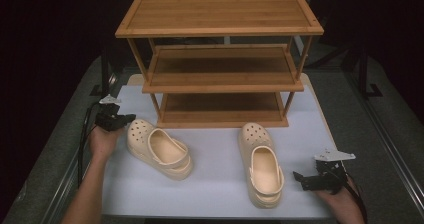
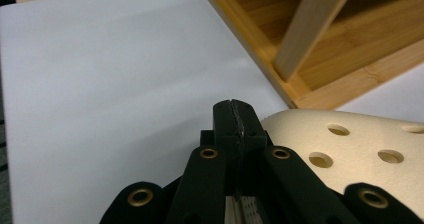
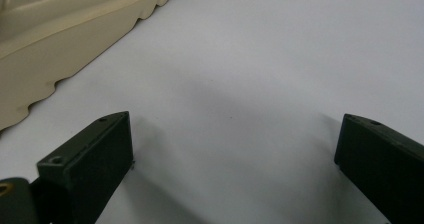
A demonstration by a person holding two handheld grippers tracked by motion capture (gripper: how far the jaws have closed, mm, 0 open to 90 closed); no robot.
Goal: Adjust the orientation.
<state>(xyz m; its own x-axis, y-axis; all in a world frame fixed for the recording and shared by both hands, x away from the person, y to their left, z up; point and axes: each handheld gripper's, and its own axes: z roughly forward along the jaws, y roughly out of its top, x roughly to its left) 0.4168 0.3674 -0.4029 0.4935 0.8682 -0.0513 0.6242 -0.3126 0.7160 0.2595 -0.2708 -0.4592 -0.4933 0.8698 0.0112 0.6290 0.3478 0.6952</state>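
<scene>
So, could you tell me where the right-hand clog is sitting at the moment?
In the high view the right-hand clog lies on the white mat, toe toward the wooden rack, just left of the open right gripper.

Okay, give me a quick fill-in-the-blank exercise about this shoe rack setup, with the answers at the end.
1. The wooden rack has ____ shelves.
2. The number of cream clogs on the white mat is ____.
3. The left gripper has its jaws ____, beside the toe of the left clog.
4. The right gripper has its jaws ____, near the right clog.

Missing words: three; two; shut; open
</scene>
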